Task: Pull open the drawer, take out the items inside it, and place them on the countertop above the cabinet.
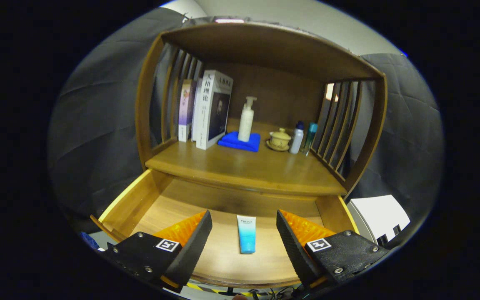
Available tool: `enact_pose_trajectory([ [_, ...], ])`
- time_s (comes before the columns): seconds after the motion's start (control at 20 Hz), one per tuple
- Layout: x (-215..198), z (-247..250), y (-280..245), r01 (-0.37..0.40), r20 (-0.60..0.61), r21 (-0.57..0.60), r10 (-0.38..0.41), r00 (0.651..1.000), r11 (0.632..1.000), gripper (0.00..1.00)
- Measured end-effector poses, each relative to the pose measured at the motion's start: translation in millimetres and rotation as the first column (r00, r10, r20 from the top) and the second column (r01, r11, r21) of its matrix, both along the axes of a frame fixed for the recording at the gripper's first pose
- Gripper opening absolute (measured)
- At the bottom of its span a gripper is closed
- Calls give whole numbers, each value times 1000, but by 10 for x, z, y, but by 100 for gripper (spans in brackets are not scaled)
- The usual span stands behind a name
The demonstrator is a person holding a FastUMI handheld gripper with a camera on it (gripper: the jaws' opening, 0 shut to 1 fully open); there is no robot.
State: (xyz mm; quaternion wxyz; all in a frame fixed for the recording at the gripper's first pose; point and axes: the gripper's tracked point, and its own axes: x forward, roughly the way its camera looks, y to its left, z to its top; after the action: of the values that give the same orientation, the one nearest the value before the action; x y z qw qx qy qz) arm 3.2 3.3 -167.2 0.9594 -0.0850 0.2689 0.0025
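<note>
The wooden drawer (140,204) stands pulled out below the cabinet's countertop (244,168). A blue-and-white tube (246,234) lies flat on the drawer's floor, lengthwise toward me. My gripper (244,225) hovers above the drawer, open, and the tube shows in the gap between the two fingers without touching either. Nothing is held.
On the countertop stand several books (206,109) at the left, a white pump bottle (246,118) on a folded blue cloth (240,141), a small lidded cup on a saucer (280,139), and two slim bottles (302,137). Slatted side walls and a top board enclose the shelf. A white box (379,216) sits at the right.
</note>
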Motion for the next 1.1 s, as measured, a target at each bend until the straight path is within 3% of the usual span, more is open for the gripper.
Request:
enact_pose_trajectory([
  [0.3, 86, -430, -119, 79, -210, 1, -77, 975, 997, 95],
  [0.7, 98, -862, -222, 149, -408, -22, -145, 902, 989, 95],
  [1.1, 137, -1369, -299, 150, -551, -26, -140, 823, 988, 95],
])
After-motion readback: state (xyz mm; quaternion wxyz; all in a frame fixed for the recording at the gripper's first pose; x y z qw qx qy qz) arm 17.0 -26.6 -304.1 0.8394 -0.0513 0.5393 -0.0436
